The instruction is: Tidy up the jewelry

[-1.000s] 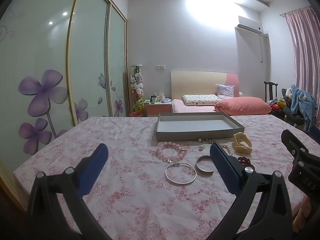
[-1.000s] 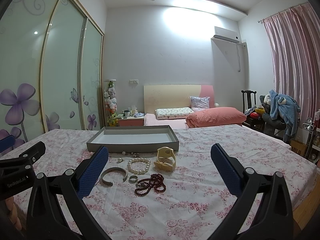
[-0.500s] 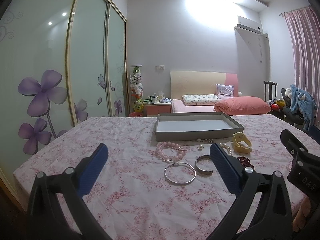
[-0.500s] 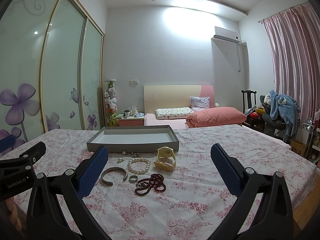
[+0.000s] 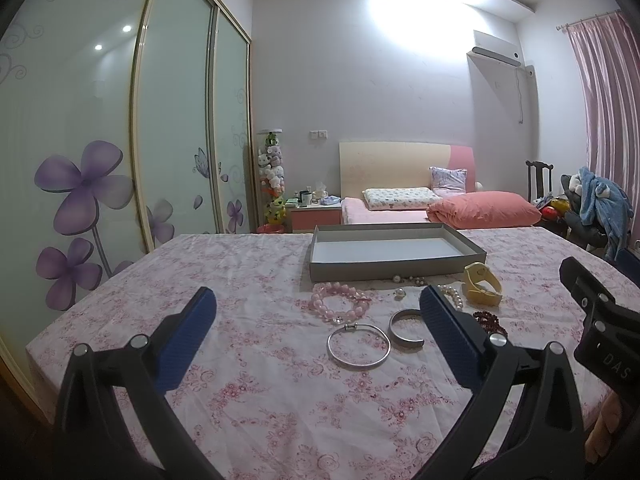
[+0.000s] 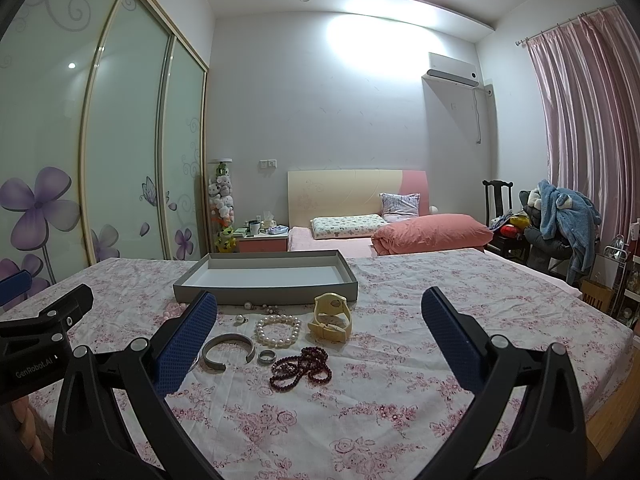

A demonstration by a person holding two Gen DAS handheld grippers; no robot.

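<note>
Jewelry lies scattered on a floral bedspread (image 6: 380,408), all of it in front of a shallow grey tray (image 6: 264,280) that sits empty further back. The left gripper (image 5: 318,320) hovers above the cloth with its blue pads wide apart and nothing between them. The right gripper (image 6: 319,320) is spread just as wide and also holds nothing.

In the left wrist view a pink bead bracelet (image 5: 339,305) lies nearest the tray's front wall, a thin silver bangle (image 5: 358,346) lies nearer the camera, and an open silver cuff (image 5: 405,333) sits just right of the bangle. Part of the pearl bracelet (image 5: 452,294) shows behind the right-hand pad, and the cream watch (image 5: 482,289) stands beyond it, near the tray's right front corner. A few loose pearls or small earrings rest against the tray wall; which they are cannot be told.

In the right wrist view the cuff (image 6: 228,350) lies beside the left-hand pad, the pearl bracelet (image 6: 279,331) sits right of it, and the watch (image 6: 331,318) is propped just right of the pearls. A small ring (image 6: 267,357) lies between the cuff and a heap of dark red beads (image 6: 301,367), the piece nearest this camera. The pink beads are mostly hidden behind the left-hand pad.

Each gripper's black body shows at the edge of the other's view.
</note>
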